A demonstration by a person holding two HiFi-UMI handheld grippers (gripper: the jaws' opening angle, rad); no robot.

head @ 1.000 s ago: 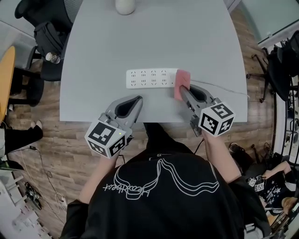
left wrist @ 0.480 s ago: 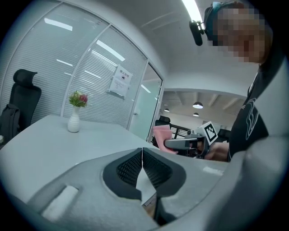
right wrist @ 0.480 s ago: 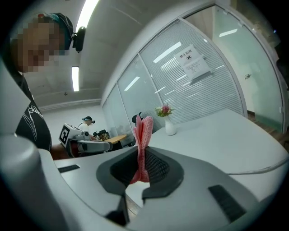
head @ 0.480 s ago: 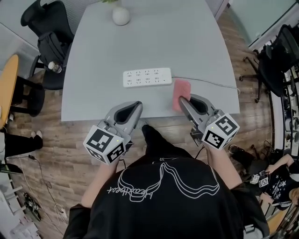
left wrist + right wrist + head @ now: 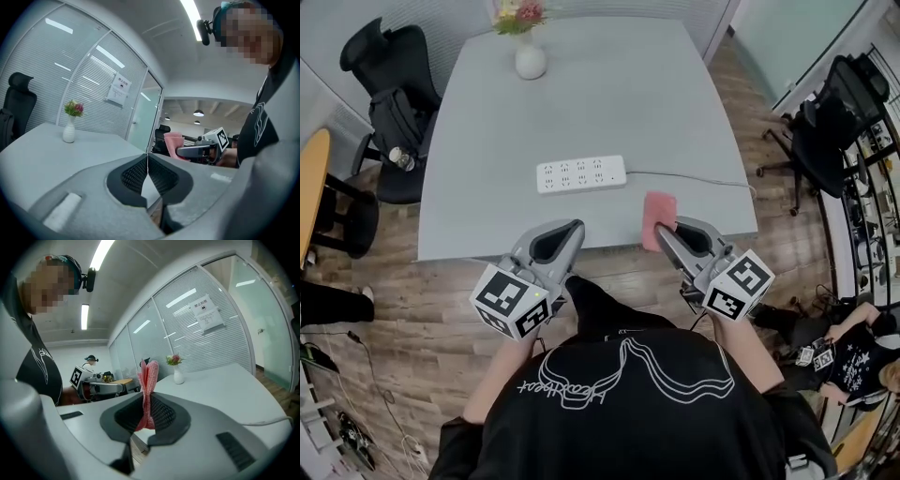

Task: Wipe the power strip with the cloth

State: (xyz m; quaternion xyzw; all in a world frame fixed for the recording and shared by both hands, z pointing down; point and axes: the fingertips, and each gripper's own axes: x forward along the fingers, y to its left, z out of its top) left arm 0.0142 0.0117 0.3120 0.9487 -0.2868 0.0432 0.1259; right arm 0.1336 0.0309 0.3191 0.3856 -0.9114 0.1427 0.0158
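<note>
Draws the pink knitted cloth, pinched in the fingers of the right gripper, back to the near edge of the grey counter, well apart from the white rectangular power strip lying mid-counter, with the fingers of the left gripper closed on nothing, suggesting the wiping is over.

Your white power strip lies flat on the bench, sockets up, with its cable trailing right. The pink knitted cloth is folded and pinched upright in your right hand-held gripper, over the bench's near edge and apart from the strip.
</note>
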